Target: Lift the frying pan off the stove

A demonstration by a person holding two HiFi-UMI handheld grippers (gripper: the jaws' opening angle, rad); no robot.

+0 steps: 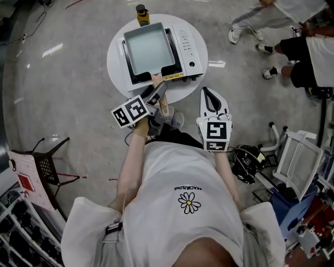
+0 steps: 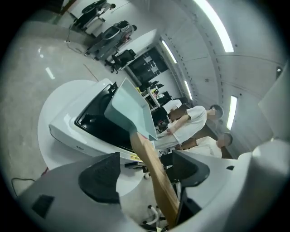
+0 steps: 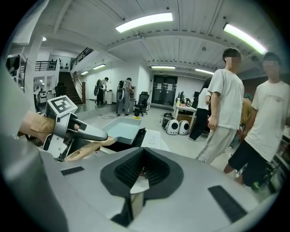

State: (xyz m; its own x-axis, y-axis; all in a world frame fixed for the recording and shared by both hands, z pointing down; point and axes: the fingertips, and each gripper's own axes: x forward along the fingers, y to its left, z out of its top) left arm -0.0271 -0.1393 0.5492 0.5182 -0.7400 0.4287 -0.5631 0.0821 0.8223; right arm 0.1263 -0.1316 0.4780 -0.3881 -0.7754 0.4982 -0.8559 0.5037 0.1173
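Note:
A square pale-teal frying pan (image 1: 148, 48) lies on the black top of a white stove (image 1: 189, 49). Its wooden handle (image 1: 156, 81) points toward me. My left gripper (image 1: 156, 94) sits around that handle. In the left gripper view the handle (image 2: 152, 167) runs between the two wide-apart pads, close to the right one, and neither pad presses on it, so the gripper is open. The pan (image 2: 131, 111) shows beyond the jaws. My right gripper (image 1: 211, 99) hovers off the table's right edge, shut and empty. The right gripper view shows the pan (image 3: 122, 129) and the left gripper (image 3: 86, 133).
The stove stands on a small round white table (image 1: 117, 62) with a yellow-and-black bottle (image 1: 142, 14) at its far edge. People (image 1: 308, 52) stand to the right. A white chair (image 1: 297, 156) and gear are at right, and a dark rack (image 1: 44, 167) at left.

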